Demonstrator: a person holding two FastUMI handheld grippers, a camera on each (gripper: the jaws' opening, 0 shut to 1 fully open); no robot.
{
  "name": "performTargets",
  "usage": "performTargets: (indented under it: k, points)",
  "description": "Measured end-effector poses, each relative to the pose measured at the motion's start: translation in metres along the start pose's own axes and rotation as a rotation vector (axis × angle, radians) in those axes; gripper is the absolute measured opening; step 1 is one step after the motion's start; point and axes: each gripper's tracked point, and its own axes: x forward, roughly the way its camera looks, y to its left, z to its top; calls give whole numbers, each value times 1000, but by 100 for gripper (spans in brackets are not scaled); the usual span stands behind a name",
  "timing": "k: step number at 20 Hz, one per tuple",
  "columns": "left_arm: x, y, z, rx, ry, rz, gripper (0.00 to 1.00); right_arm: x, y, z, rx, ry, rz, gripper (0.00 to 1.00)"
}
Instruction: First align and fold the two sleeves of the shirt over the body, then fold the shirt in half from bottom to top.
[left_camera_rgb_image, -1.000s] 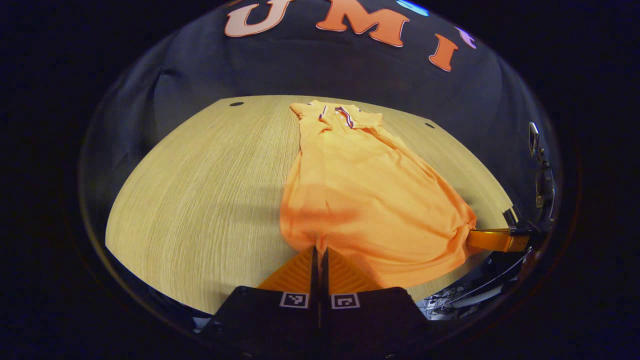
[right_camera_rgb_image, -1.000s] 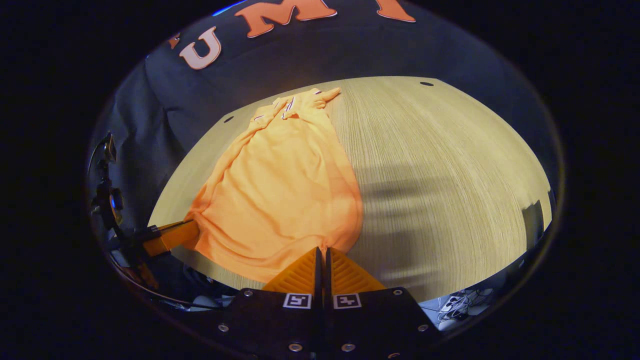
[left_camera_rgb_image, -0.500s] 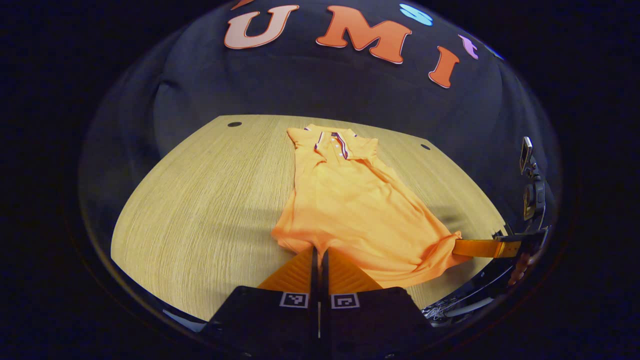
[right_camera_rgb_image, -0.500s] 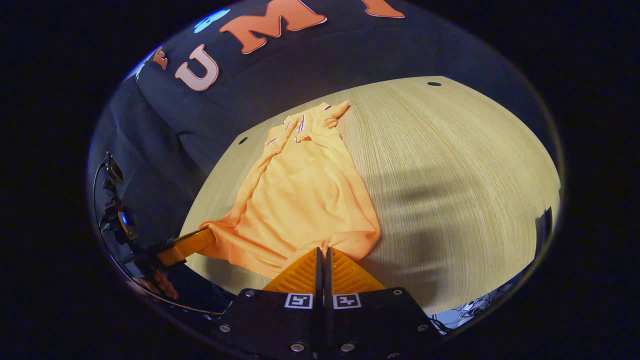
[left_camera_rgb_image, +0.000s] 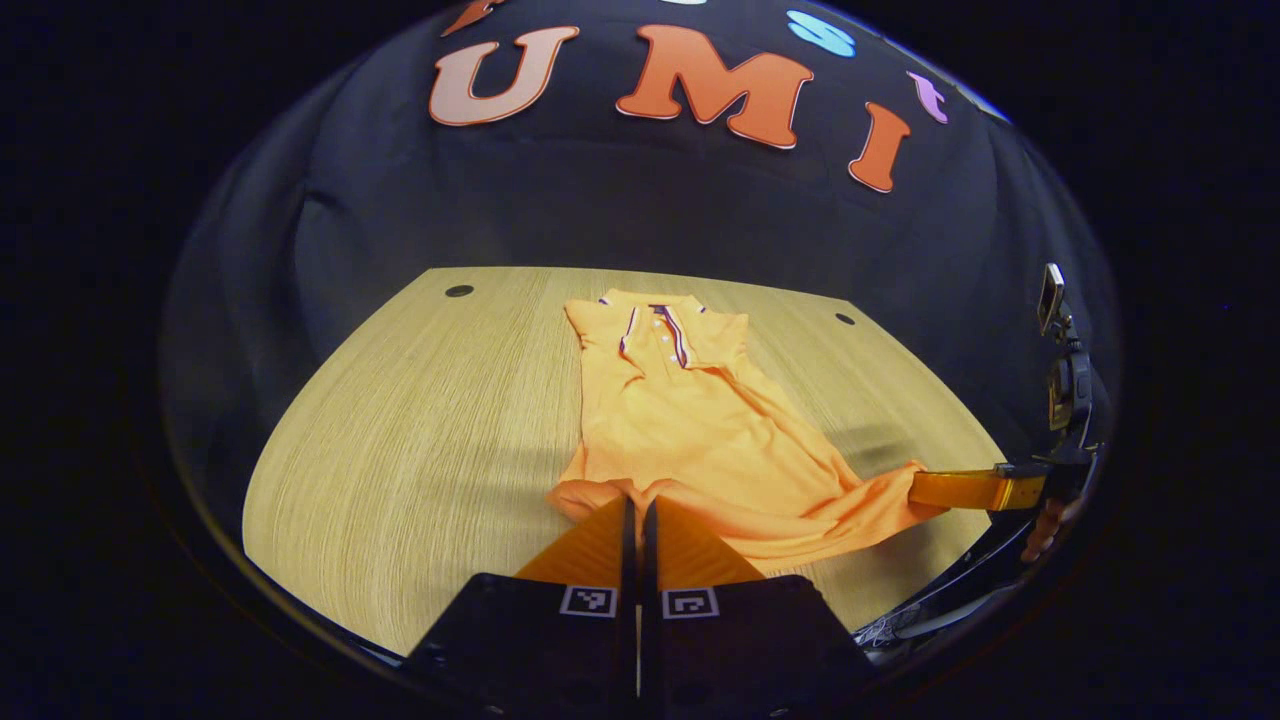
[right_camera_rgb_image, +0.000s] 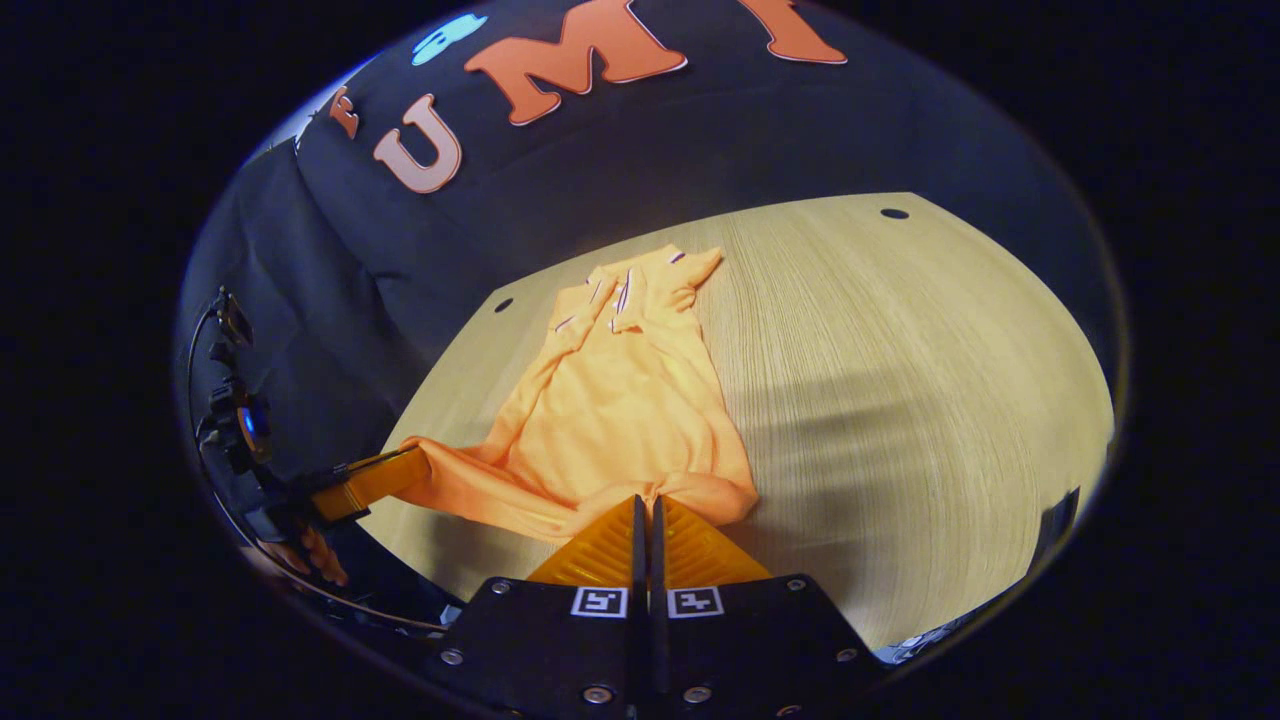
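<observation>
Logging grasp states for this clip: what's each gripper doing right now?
Left gripper: closed on the orange shirt hem.
Right gripper: closed on the same hem's other corner.

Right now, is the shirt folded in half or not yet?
Not yet: the shirt lies at full length, its hem raised by both hand-held grippers, its collar uncovered.

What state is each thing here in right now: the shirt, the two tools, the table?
Shirt: sleeves folded in, collar end flat on the table, bottom hem lifted at both corners.
Left tool: shut on the hem's left corner.
Right tool: shut on the hem's right corner.
Table: bare wood, shirt lying on it.
</observation>
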Motion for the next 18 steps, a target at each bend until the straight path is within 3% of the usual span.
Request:
performTargets:
  k: [18]
  points:
    - [127, 31, 141, -56, -26, -95, 2, 106, 11, 157, -11, -69, -59, 0]
